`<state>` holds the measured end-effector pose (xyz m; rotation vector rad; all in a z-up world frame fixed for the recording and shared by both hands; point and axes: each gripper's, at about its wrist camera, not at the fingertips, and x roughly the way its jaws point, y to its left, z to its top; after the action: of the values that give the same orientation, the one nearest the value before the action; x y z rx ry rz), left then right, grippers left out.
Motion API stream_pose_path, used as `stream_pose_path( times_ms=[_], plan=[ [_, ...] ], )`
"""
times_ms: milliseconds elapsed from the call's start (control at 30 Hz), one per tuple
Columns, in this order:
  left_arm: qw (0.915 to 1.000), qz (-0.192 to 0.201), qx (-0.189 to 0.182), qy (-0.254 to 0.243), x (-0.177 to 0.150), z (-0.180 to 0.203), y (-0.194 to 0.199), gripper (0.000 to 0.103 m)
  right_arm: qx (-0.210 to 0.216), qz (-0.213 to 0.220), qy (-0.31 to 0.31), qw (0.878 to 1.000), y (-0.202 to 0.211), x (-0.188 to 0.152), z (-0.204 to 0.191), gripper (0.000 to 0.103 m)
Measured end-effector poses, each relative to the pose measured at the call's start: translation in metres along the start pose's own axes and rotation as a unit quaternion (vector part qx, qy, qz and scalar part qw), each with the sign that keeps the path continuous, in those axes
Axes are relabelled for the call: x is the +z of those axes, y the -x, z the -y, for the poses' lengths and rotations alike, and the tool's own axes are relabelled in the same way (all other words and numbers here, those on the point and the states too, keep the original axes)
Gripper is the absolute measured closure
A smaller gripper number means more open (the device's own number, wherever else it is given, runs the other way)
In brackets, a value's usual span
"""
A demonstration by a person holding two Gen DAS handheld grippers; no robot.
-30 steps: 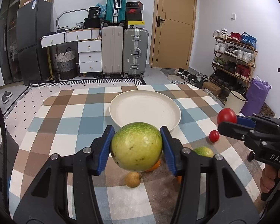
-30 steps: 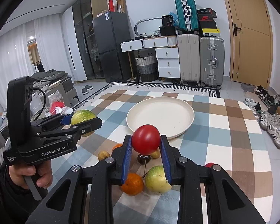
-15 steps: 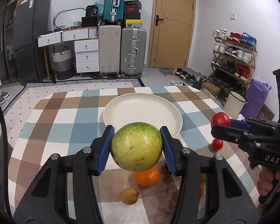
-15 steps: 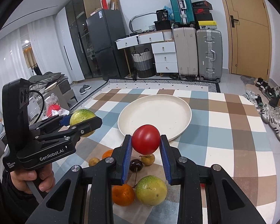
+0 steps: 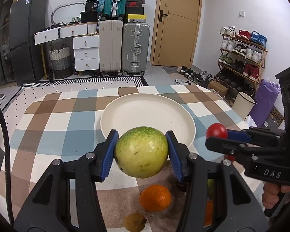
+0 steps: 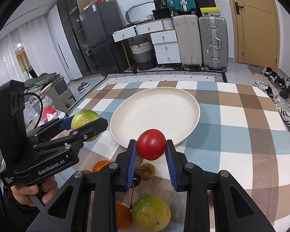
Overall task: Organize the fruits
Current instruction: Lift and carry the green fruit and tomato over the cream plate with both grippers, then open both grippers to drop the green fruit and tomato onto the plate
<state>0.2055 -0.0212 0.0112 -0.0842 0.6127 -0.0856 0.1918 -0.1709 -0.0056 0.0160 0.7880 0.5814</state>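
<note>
With the left gripper (image 5: 141,154) clenched on a green fruit (image 5: 141,152) and the right gripper (image 6: 151,155) on a red tomato (image 6: 151,144), both hover at the near rim of the empty plate (image 5: 114,114), so the carry step looks nearly done and the next move is probably to lower and release the 2 fruits.

Before you, a checkered tablecloth (image 5: 48,119) carries a white plate (image 5: 125,114), an orange (image 5: 155,198) and a green fruit (image 6: 150,212).

The right tool (image 6: 151,161) hides most of an orange (image 6: 122,215) and a dark fruit (image 6: 135,179).

Both wrist views face forward, low and close — sharing the plate (image 5: 147,114).
</note>
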Motion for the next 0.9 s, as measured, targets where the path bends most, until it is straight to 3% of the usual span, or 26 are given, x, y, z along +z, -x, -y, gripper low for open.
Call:
stream_pose_path(
  times_ms=[533, 733, 833, 900],
  plan=[
    [0.9996, -0.029, 0.001, -0.007, 0.007, -0.002, -0.047, 0.055, -0.012, -0.044, -0.024, 0.999, -0.05, 0.017, 0.013, 0.073],
    [0.9993, -0.036, 0.003, -0.01, 0.005, -0.003, -0.054, 0.055, -0.016, -0.042, -0.024, 0.999, -0.057, 0.02, 0.018, 0.073],
    [0.9997, -0.022, -0.002, -0.004, 0.007, -0.005, -0.045, 0.054, -0.024, -0.036, -0.018, 0.999, -0.054, 0.02, 0.02, 0.068],
    [0.9999, -0.015, -0.002, -0.006, 0.009, -0.006, -0.038, 0.048, -0.025, -0.03, -0.019, 0.999, -0.049, 0.019, 0.021, 0.063]
  ],
)
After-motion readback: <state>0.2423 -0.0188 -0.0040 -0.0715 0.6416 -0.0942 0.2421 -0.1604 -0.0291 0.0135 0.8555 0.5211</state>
